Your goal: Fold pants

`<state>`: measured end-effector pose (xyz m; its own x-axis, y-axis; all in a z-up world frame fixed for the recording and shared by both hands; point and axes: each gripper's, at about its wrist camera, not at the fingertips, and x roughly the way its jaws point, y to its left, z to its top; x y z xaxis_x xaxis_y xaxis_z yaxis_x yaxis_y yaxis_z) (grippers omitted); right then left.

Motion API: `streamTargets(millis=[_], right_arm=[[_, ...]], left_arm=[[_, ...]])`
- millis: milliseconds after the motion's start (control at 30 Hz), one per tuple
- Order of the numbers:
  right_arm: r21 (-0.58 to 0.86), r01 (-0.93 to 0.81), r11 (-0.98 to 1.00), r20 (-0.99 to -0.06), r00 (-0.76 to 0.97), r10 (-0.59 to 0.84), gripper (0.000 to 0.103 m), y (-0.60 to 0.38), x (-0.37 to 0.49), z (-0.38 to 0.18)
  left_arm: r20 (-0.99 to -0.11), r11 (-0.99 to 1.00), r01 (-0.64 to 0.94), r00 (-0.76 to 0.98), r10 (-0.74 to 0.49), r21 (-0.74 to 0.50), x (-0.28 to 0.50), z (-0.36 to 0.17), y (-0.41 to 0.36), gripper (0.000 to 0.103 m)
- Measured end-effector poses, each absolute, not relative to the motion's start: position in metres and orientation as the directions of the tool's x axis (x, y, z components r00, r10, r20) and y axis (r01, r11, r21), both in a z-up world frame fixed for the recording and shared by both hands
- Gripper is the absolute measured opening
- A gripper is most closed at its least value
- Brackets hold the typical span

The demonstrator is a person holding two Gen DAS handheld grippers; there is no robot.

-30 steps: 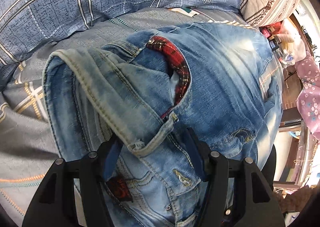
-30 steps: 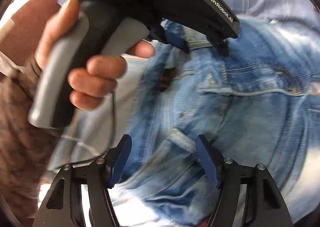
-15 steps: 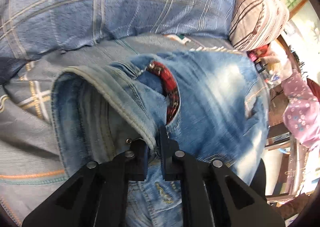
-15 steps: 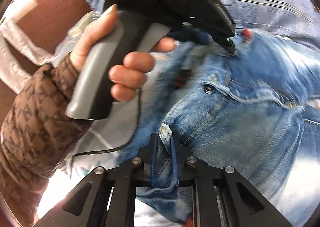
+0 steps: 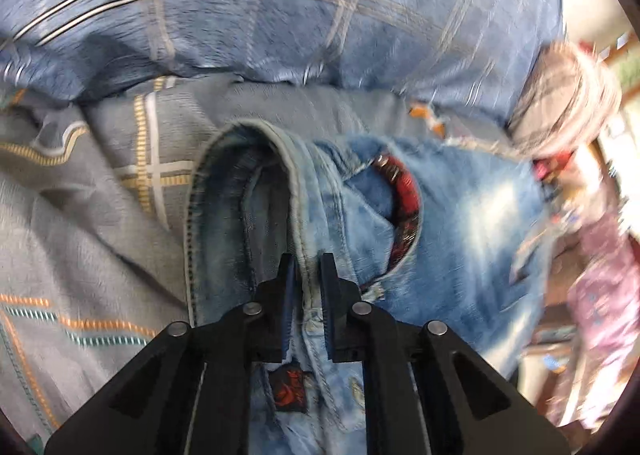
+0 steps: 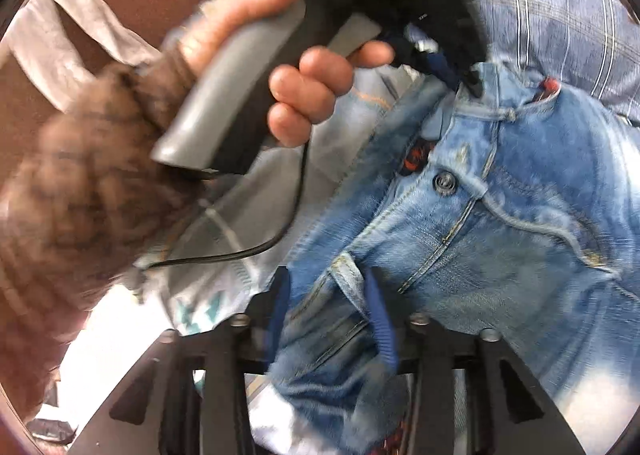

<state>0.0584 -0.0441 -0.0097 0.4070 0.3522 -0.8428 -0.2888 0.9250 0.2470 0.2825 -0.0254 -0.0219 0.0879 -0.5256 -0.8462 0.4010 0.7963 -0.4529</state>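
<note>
Light blue jeans (image 5: 460, 223) with red plaid pocket lining lie on a bed. My left gripper (image 5: 307, 259) is shut on the jeans' waistband and holds it raised. In the right wrist view the jeans (image 6: 520, 235) fill the right half. My right gripper (image 6: 326, 283) is shut on a bunched part of the waistband with a belt loop; its blue pads stand a little apart around the thick cloth. The left gripper (image 6: 460, 75) shows there too, held by a hand, clamped on the waistband's far end.
A grey patterned bedsheet (image 5: 100, 235) lies under the jeans. A blue checked duvet (image 5: 280, 15) lies behind them. A striped pillow (image 5: 560, 103) sits at the right, with room clutter beyond. A brown-sleeved arm (image 6: 80, 195) and a black cable (image 6: 260, 247) are at the left.
Both grippers closed on the waistband about half a second ago. Since then both have lifted and pulled it, and the right gripper now holds a thicker bunch of cloth.
</note>
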Motion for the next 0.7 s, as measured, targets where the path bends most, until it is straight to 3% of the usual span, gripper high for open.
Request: streamTargets(millis=[67,133,167,267,333,467,700], right_arm=[[0.278,-0.289,0.916,-0.809,0.443,0.386,0.047,-0.067,0.049,0.009],[0.312,-0.239,0.92,-0.774,0.497,0.392,0.049,-0.108,0.044,0.024],[0.31,-0.189,0.932,-0.768,0.528,0.363,0.051,-0.13,0.042,0.031],[0.313,0.01,0.95,-0.774,0.582,0.249,0.053,-0.213,0.061,0.039],[0.322,0.114,0.94,-0.779,0.596,0.195,0.053,-0.262,0.076,0.045],[0.256,0.219,0.941,-0.774,0.63,0.064,0.051,-0.335,0.092,0.051],[0.22,0.681,0.698,-0.768,0.562,-0.307,0.054,-0.544,0.053,0.051]], left_arm=[[-0.837,0.796,0.372,0.083,-0.541,-0.477,0.284,-0.02,-0.02,0.017],[-0.843,0.806,0.363,0.091,-0.531,-0.468,0.284,-0.023,-0.019,0.042],[-0.849,0.815,0.356,0.101,-0.519,-0.456,0.282,-0.024,-0.022,0.048],[-0.829,0.807,0.312,0.091,-0.551,-0.502,0.286,-0.029,-0.028,0.051],[-0.805,0.787,0.267,0.064,-0.59,-0.556,0.29,-0.033,-0.035,0.058],[-0.833,0.81,0.274,0.052,-0.551,-0.519,0.29,-0.042,-0.052,0.06],[-0.804,0.797,0.19,0.057,-0.591,-0.573,0.299,-0.053,-0.051,0.06]])
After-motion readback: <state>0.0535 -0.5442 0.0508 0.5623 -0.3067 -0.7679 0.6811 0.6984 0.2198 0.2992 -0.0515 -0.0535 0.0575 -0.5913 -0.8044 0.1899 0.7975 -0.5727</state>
